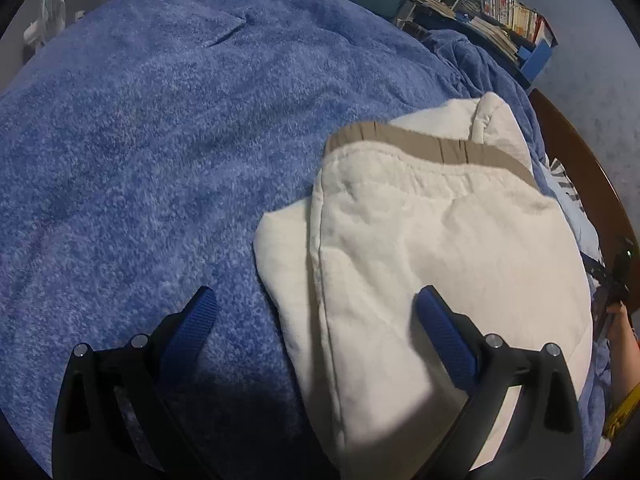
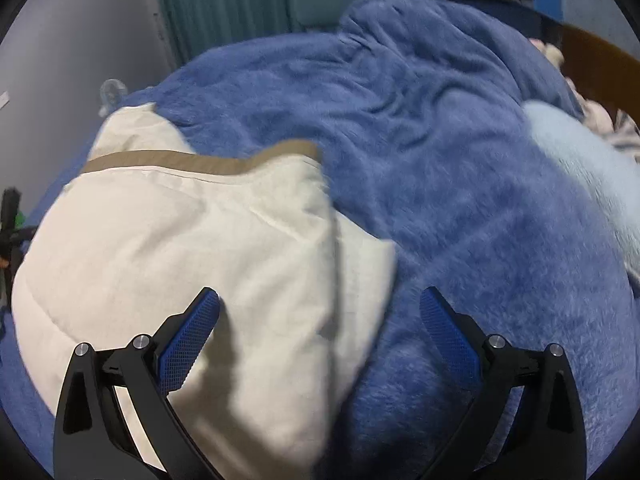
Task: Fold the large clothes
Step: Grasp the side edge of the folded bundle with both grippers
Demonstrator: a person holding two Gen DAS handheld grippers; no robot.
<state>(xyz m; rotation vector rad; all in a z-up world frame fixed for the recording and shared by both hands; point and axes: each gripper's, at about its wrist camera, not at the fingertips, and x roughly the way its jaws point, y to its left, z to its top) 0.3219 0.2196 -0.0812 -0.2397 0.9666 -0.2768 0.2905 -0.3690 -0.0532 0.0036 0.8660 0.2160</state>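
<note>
A cream garment (image 1: 432, 248) with a tan band (image 1: 404, 136) lies folded on the fuzzy blue blanket (image 1: 160, 140). In the left wrist view it fills the right half. My left gripper (image 1: 316, 300) hovers open over the garment's left edge, one fingertip above the blanket and the other above the cloth. In the right wrist view the same cream garment (image 2: 192, 240) lies at the left, its tan band (image 2: 200, 162) across the top. My right gripper (image 2: 320, 300) hangs open over the garment's right edge, holding nothing.
The blue blanket (image 2: 460, 200) covers the whole bed. A wooden bed frame (image 1: 576, 140) curves along the right. A shelf of books (image 1: 508, 12), a white fan (image 1: 48, 12) and green curtains (image 2: 224, 0) stand behind. A pale blue pillow (image 2: 580, 160) lies at right. A person's hand (image 1: 622, 332) shows at the far right.
</note>
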